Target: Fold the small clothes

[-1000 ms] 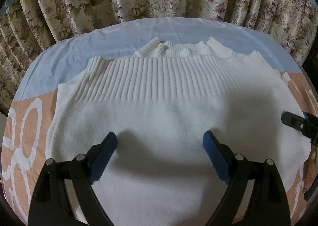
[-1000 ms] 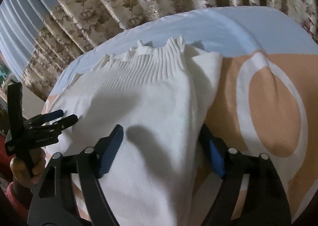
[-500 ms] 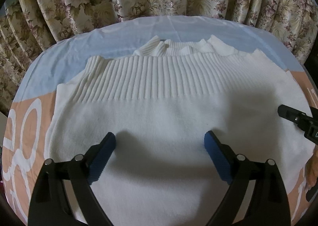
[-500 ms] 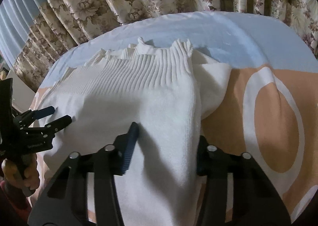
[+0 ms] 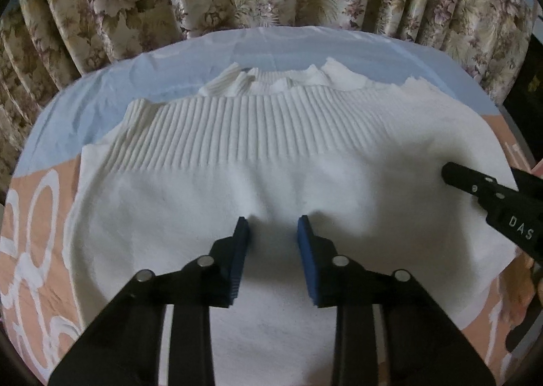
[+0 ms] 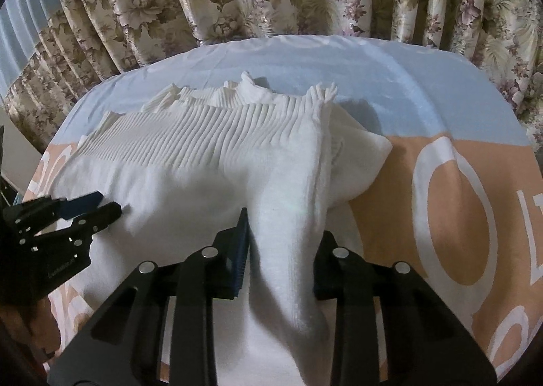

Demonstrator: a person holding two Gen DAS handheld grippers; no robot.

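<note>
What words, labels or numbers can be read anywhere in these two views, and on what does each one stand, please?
"DAS": white letters on the black body of the right gripper, in the left wrist view.
Small pale print on the body of the left gripper, in the right wrist view: too blurred to read.
Large white shapes on the peach part of the bed cover: cut off, no whole word reads.
</note>
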